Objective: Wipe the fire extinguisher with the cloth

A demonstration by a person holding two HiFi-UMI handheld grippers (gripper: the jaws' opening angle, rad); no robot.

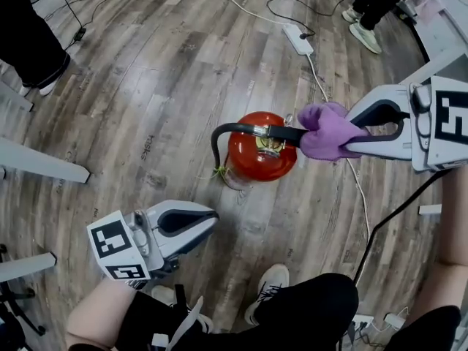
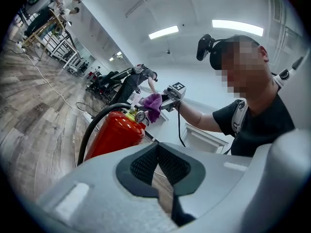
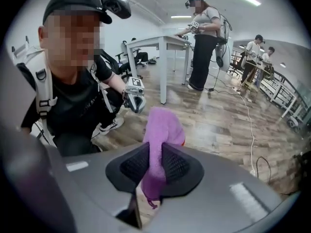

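A red fire extinguisher (image 1: 257,156) stands upright on the wood floor, its black hose (image 1: 223,131) arching to the left. My right gripper (image 1: 360,136) is shut on a purple cloth (image 1: 327,130), which hangs at the extinguisher's black top handle (image 1: 287,132) on the right. The cloth (image 3: 163,130) fills the gap between the jaws in the right gripper view. My left gripper (image 1: 212,219) is shut and empty, low and to the left of the extinguisher (image 2: 116,134), pointing level toward it.
A white power strip (image 1: 298,39) and its cables run across the floor behind the extinguisher. Another person's feet (image 1: 364,28) stand at the back right. White table legs (image 1: 44,165) lie at the left. My own shoes (image 1: 269,287) are below.
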